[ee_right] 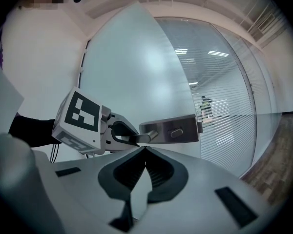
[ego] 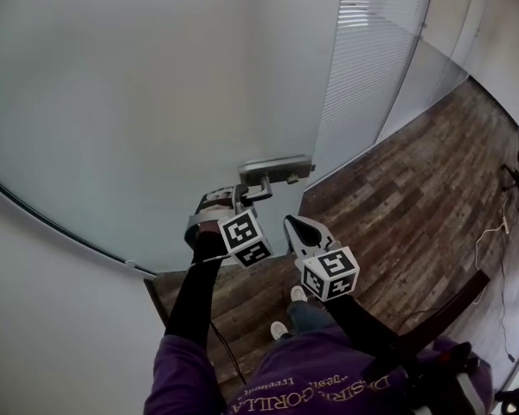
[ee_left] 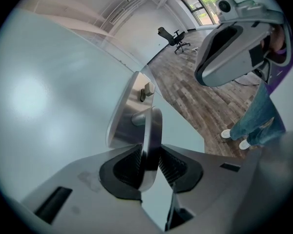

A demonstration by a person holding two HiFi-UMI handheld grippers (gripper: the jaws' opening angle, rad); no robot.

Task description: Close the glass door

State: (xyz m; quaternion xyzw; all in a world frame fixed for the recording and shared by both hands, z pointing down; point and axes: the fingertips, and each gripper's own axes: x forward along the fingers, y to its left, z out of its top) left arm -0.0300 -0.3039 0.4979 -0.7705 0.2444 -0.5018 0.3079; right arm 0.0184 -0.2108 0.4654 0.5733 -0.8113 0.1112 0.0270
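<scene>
Glass door [ego: 156, 102]: a frosted pane fills most of the head view. Its free edge runs down on the right to the lock fitting.
Beyond the edge: we see wooden floor [ego: 415, 197] and a glass wall with fine horizontal stripes [ee_right: 224, 96].
Lock plate [ego: 277, 168]: a brushed metal plate sits on the door's free edge, with a small turn knob on its face.
Lever handle [ee_left: 150, 135]: it sticks out from the plate and passes straight between the left jaws.
Left hand-held gripper [ee_left: 149, 155]: it is clamped on the lever handle. Both ribbed pads press the flat metal bar from either side, and the gripper tilts downward toward the door.
Right hand-held gripper [ee_right: 145, 150]: its jaws are together, tips touching, with nothing between them. We see it just beside the left one, short of the door and aimed at the plate.
Marker cubes: one sits on each gripper, the left cube [ego: 245, 237] and the right cube [ego: 330, 272] side by side in the head view.
Person: dark sleeves lead to both grippers. Blue jeans and white shoes [ee_left: 234, 138] stand on the floor next to the door.
Office chair [ee_left: 173, 37]: a dark one stands far back in the room, well apart from the door.
</scene>
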